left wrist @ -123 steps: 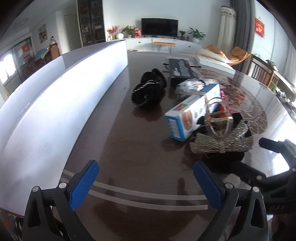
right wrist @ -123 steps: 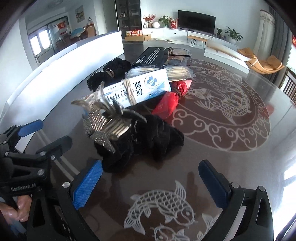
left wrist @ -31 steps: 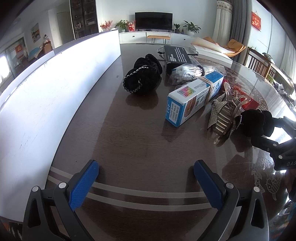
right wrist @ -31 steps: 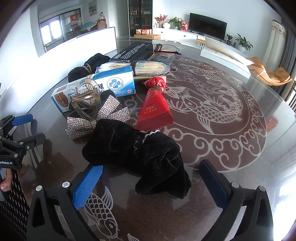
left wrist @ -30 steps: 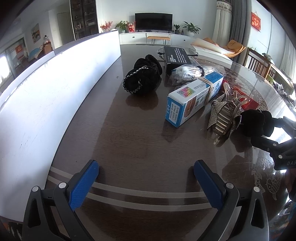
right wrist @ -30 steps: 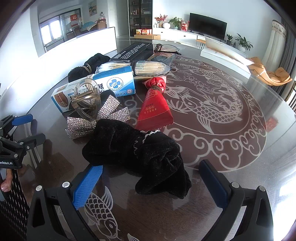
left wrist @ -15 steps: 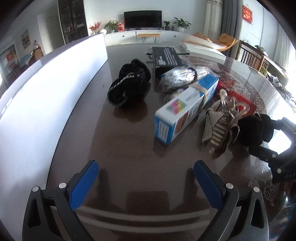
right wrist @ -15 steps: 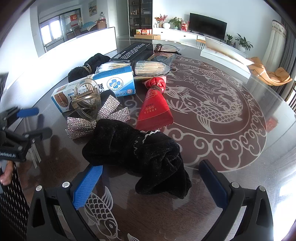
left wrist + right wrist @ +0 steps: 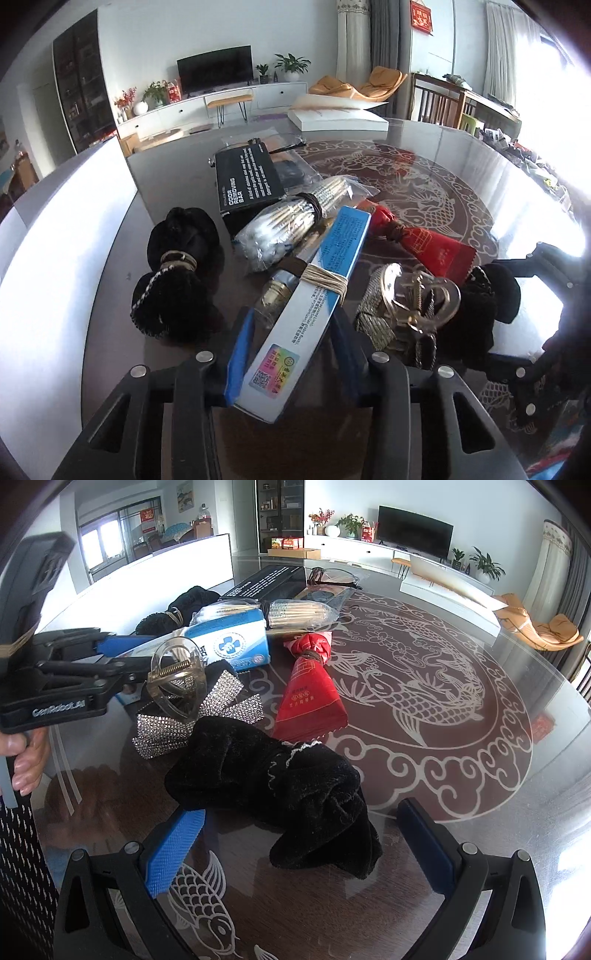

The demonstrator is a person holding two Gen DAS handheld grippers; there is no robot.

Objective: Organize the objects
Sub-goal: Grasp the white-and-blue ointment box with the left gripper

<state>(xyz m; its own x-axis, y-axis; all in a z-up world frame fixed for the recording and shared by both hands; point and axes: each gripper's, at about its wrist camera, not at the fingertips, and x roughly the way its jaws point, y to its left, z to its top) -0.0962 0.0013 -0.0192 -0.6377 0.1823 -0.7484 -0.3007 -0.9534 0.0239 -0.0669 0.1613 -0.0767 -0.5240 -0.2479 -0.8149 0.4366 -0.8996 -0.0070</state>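
Home living room — TV (image 9: pixel 214 68), lounge chair (image 9: pixel 541 629).

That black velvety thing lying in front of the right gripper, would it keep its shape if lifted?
Probably not: the black velvet cloth lies crumpled in soft folds, so it would likely droop. It looks light, and its fuzzy surface should grip rather than slip.

Black television (image 9: pixel 214 70), potted plants (image 9: pixel 291 66), orange lounge chair (image 9: pixel 369 83)
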